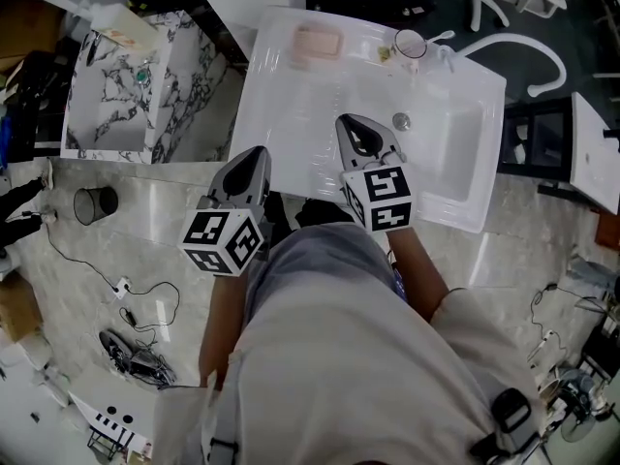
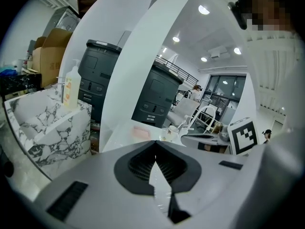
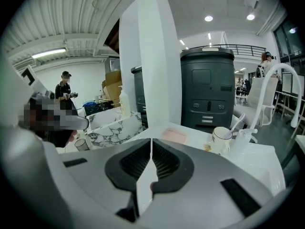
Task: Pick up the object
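Observation:
A white washbasin unit [image 1: 291,143] stands in front of me. On its far ledge lie a pink soap bar [image 1: 317,44] and a white cup [image 1: 410,44] holding a toothbrush. My left gripper [image 1: 260,153] hovers at the unit's near left edge, jaws shut and empty. Over the basin's near side, close to the drain [image 1: 402,121], my right gripper [image 1: 349,121] is shut with nothing in it. In the left gripper view the soap bar [image 2: 141,132] lies ahead beyond the closed jaws. In the right gripper view the soap bar [image 3: 174,136] and cup [image 3: 222,140] lie ahead.
A marble-patterned cabinet [image 1: 145,85] with a bottle [image 1: 121,27] on top stands left of the unit. A black bin [image 1: 95,203] and cables [image 1: 136,298] lie on the floor at left. White chairs [image 1: 523,56] stand behind the basin.

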Tool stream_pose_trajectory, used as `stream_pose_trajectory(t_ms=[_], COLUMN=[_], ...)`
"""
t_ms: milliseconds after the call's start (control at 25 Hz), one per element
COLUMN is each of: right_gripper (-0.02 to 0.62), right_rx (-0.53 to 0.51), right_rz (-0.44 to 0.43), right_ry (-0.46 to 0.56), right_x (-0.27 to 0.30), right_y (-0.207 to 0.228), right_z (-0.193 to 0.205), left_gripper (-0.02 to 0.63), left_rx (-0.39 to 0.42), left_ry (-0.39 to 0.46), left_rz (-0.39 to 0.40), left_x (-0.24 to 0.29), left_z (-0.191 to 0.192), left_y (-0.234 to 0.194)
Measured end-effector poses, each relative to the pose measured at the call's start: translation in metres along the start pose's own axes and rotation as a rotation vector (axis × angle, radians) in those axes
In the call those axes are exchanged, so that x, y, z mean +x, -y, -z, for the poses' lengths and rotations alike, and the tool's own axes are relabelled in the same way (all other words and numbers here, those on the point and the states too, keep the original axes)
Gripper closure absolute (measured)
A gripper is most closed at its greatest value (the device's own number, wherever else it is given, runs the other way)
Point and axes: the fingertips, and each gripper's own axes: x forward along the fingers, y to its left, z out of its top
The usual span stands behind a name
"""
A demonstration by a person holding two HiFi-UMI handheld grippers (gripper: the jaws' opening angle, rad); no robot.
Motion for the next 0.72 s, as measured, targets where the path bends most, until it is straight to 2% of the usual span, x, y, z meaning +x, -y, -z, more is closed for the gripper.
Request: stream_pose_trajectory(t_ms=[440,720], right_gripper=[0.581,0.581], right_rx=[-0.044,-0.077], right_rz=[0.027,0.036], right_ry=[-0.025,-0.053], right_x=[0.02,0.038], right_y=[0.001,0.005], right_z=[-0.002,-0.003], left_gripper=[0.604,0.604], left_rx=[-0.002,-0.013], left_ry=[-0.02,-0.039], left_rz=[0.051,0.058], left_x=[0.016,0.024], left_z=[-0.003,-0.002], left_y=[-0.01,-0.022])
